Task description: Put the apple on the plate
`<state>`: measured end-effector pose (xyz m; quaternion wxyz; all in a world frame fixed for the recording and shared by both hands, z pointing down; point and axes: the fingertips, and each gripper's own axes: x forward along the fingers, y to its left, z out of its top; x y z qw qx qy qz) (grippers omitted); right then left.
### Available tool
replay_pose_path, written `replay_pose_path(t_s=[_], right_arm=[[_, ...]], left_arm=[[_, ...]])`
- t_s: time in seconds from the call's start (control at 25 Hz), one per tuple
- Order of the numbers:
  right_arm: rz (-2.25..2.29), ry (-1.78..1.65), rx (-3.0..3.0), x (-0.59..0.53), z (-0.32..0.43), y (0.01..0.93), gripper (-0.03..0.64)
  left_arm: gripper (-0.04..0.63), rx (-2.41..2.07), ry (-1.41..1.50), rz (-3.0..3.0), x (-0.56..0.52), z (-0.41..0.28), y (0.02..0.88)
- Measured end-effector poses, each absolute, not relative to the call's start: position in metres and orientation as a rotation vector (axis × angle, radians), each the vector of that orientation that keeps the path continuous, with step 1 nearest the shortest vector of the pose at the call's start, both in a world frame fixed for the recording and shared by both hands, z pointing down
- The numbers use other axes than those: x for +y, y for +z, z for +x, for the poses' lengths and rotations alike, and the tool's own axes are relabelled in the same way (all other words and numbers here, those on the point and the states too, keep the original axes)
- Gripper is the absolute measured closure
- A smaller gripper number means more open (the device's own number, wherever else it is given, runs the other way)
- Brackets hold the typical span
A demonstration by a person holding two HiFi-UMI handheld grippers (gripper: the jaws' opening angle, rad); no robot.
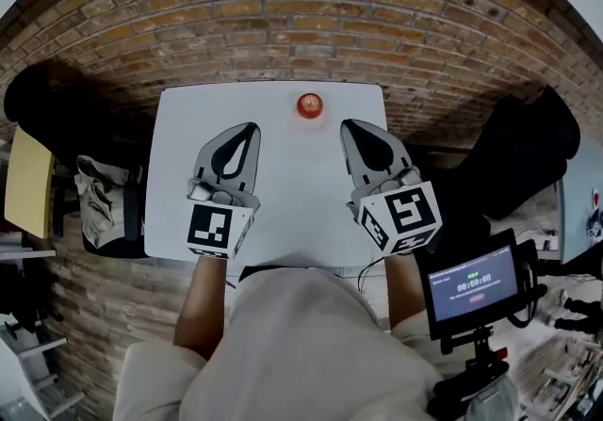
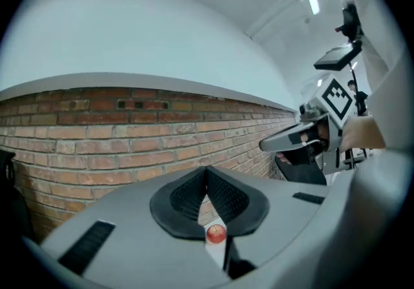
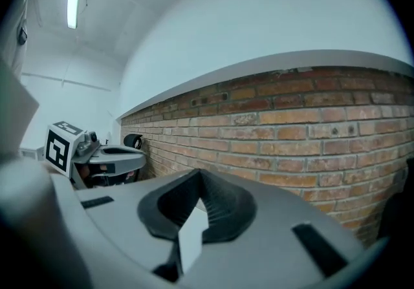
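1. Jaws of the left gripper (image 1: 251, 130) (image 2: 207, 169) are closed, tips touching, with nothing between them.
2. Jaws of the right gripper (image 1: 349, 127) (image 3: 198, 172) are closed too, tips together, and they hold nothing.
3. Both grippers hang over the white table (image 1: 292, 198), side by side and apart, pointing toward the brick wall (image 1: 283, 24) (image 2: 97, 132) (image 3: 310, 126).
4. The apple (image 1: 309, 105) (image 2: 215, 234) sits on the table near its far edge, close to the wall.
5. In the head view the apple lies beyond the two sets of tips and between them, touching neither.
6. The left gripper view shows the apple low down, through the gap behind the closed tips.
7. The same view shows the right gripper (image 2: 301, 140) off to the right, in front of the wall.
8. The right gripper view shows the left gripper (image 3: 110, 155) off to the left, its marker cube (image 3: 59, 145) facing the camera.
9. The right gripper view does not show the apple.
10. A small lit screen (image 1: 473, 283) on a stand is at the person's right, beside the table.
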<state>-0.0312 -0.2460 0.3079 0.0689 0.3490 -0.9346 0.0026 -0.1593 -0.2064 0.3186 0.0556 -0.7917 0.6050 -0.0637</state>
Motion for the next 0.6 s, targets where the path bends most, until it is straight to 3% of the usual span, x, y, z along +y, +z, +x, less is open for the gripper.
replay_pose_path(t_s=[0.6], right_arm=[[0.977, -0.166, -2.878, -0.219, -0.042, 0.267, 0.614]], left_arm=[[0.589, 1.870, -0.137, -2.240, -0.183, -0.164, 0.277]])
